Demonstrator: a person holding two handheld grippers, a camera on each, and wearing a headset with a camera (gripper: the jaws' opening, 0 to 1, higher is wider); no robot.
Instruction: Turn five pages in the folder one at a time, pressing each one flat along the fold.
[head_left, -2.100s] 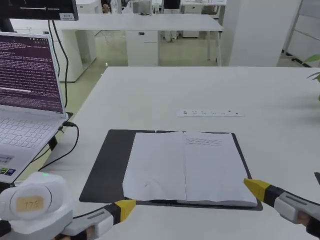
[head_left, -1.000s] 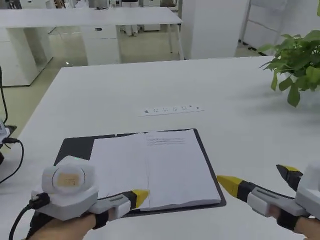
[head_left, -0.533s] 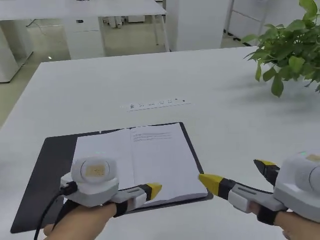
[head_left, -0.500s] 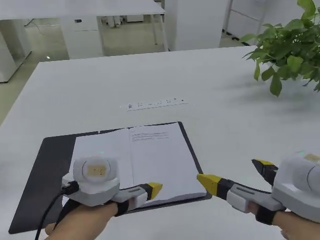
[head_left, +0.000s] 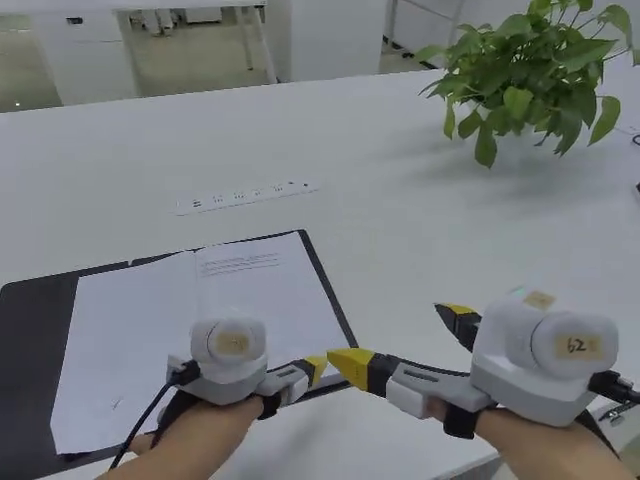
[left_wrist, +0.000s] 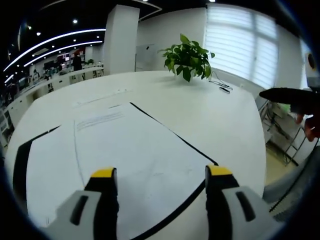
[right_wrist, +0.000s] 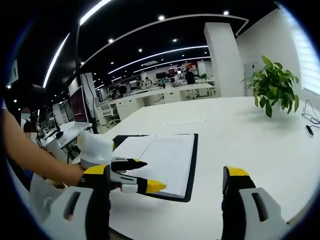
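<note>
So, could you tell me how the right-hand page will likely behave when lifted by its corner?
The page looks thin and lies flat, so probably floppy and light. Bound at the fold, it should swing over, not slide.

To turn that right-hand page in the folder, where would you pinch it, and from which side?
I'd pinch the right-hand page at its free outer edge near the lower corner, coming from the right. It lies flat and is bound at the fold on its left; the open right gripper sits near that corner.
</note>
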